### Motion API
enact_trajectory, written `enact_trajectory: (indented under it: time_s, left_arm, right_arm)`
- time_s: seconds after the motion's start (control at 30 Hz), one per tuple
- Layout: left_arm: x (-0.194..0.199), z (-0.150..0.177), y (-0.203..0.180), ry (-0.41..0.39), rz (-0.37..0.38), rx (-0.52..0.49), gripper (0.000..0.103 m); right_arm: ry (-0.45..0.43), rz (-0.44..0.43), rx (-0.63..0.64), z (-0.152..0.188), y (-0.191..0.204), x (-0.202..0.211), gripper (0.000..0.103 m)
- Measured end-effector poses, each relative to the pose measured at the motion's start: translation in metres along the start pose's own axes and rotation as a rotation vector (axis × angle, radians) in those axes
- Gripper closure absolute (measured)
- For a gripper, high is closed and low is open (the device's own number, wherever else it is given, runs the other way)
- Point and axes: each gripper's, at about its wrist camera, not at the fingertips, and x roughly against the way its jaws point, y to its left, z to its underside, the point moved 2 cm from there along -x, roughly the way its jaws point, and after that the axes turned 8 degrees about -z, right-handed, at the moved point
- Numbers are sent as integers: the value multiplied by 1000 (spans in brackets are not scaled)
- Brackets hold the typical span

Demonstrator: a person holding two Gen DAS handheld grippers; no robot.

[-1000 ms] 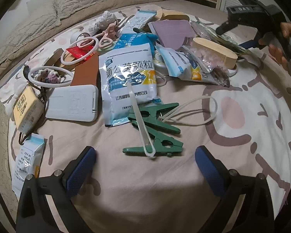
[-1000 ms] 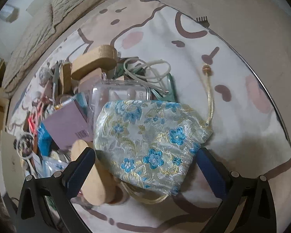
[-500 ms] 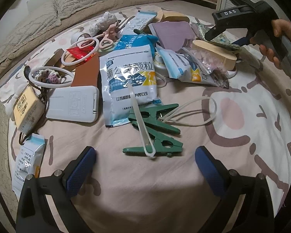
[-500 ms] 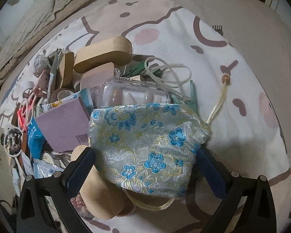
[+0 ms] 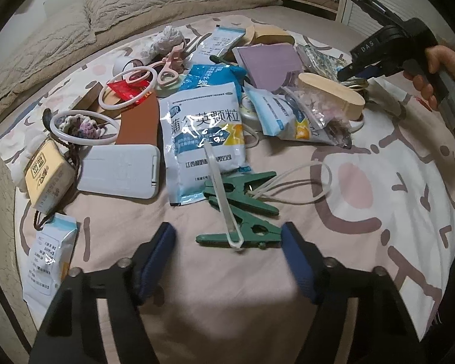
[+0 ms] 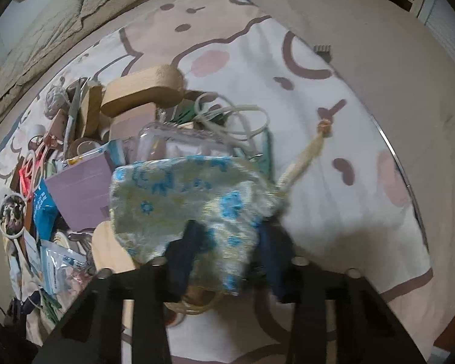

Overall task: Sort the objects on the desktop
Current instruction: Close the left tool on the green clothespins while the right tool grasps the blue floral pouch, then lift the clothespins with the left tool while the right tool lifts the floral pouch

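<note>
Just beside the purple pad [image 6: 79, 194], on its right in the right wrist view: the brocade pouch [image 6: 179, 200], pinched between the blue fingers [image 6: 188, 251] of the right gripper [image 6: 230, 254]. Clamped low on the fabric, probably because soft cloth gives no firmer edge to take. Blurred, so hard to say how much cloth sits in the grip or whether lifted clear of the bedsheet [image 6: 288, 91]. Drawstring [image 6: 306, 157] trailing out to the far side of the pouch from the pad, bead at its end.

Behind the pouch, and beyond the pad: a clear plastic box [image 6: 179, 142], white cable loops [image 6: 233, 115] and a wooden block [image 6: 142, 88], all crowded together. Likely trouble there: the cord or the pouch's corner dragging a cable loop along on the way out.

Nearer the left wrist camera than the pad, well apart from it: the left gripper [image 5: 227, 257], fingers spread and holding nothing, low over the sheet. Straight ahead of it, two green clothespins [image 5: 242, 212] with a white strap [image 5: 221, 194] lying across them. Apparently lined up for the pegs, though the strap could come away with them. Between pegs and pad: a large medicine sachet [image 5: 203, 139]. Left of the sachet, a white case [image 5: 118, 170].
</note>
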Motion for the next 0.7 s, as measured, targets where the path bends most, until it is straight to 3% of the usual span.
enact_trajectory:
  time_s: [0.13,0.7]
  left_arm:
    - [3,-1,2,-2,0,-1,49]
    - [25,-3,14,-42,-16,23,49]
  right_arm:
    - [-16,-6,2,-1,-4,5,84]
    - [-141,-17,105,-12,21,45,90]
